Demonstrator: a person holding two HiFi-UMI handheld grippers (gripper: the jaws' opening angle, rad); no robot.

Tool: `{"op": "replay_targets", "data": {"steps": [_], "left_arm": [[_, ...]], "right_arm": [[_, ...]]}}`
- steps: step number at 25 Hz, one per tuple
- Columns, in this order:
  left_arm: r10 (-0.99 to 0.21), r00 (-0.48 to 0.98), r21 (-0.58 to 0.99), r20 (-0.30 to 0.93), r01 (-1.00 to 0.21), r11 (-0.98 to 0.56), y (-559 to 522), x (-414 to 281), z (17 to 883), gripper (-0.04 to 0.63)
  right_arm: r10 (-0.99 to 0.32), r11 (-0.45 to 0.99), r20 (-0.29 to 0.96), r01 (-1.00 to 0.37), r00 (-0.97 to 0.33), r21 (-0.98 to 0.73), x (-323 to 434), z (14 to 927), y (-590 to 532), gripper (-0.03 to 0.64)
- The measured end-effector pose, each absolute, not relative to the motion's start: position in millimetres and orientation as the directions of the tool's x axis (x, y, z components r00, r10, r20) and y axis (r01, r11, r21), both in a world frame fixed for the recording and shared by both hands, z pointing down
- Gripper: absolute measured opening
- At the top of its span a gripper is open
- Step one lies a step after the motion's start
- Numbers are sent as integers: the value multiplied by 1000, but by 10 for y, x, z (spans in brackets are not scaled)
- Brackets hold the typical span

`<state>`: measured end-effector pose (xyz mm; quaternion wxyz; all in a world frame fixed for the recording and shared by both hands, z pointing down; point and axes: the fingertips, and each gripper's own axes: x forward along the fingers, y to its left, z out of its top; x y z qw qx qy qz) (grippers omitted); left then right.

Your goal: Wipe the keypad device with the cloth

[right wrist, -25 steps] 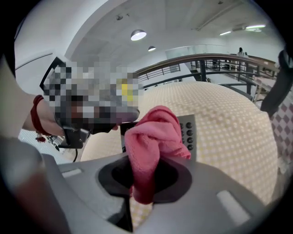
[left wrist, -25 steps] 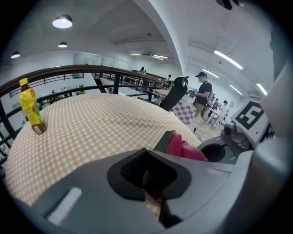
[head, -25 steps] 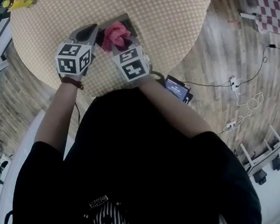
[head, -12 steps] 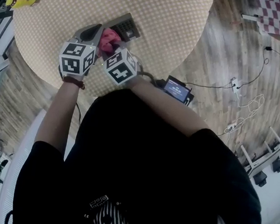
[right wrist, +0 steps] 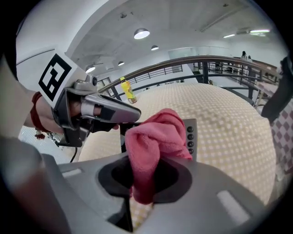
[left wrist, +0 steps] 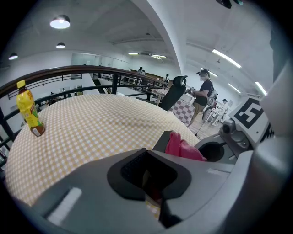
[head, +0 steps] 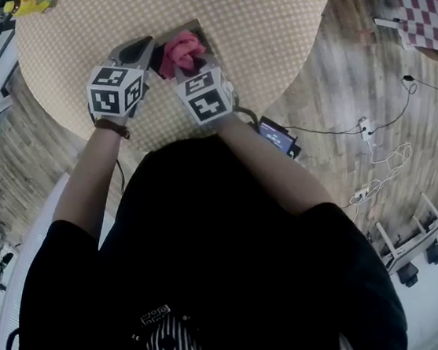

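Observation:
The keypad device [head: 198, 31] is a dark flat slab with a column of round buttons [right wrist: 189, 136]. It lies on the round table's checked cover [head: 245, 23]. A pink cloth [head: 183, 48] is bunched on top of it, and my right gripper [head: 183, 67] is shut on that cloth [right wrist: 155, 137]. My left gripper [head: 144, 46] reaches in from the left, its grey fingers [right wrist: 114, 112] closed at the device's left edge. In the left gripper view the left gripper [left wrist: 153, 194] shows a narrow gap, with the device [left wrist: 161, 140] and cloth [left wrist: 183, 147] just beyond it to the right.
A yellow bottle [head: 24, 4] stands near the table's far left rim. A small black box with a screen [head: 277, 138] and loose cables [head: 376, 154] lie on the wooden floor to the right. A dark railing [left wrist: 68, 73] runs behind the table.
My right gripper dragged the pink cloth toward the device's near left end, then pushed it back out over the far end. The left gripper stayed put.

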<state>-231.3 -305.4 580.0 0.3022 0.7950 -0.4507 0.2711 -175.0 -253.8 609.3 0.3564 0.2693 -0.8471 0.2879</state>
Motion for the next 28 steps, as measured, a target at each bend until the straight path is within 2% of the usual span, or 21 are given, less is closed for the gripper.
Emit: {"op": "replay_targets", "data": {"steps": [12,21,28], "left_arm": [[-558,446,242,700,-883,-402,-3040,-2325,5792,-6],[-568,437,267,698,-894,-360,-3065,-2345,5804,-6],[-563,440,255,699,-890,-378,-3048,-2309,5793,-6]], "right_arm": [[-160,763,738,-557,-655,-329,-2311,6135,-2140,75],[-253,654,754,-682,-606,-328,-1674,6107,-2524,75],[-196,725,751,-609,-630,-322,-2022,6105,-2333,75]]}}
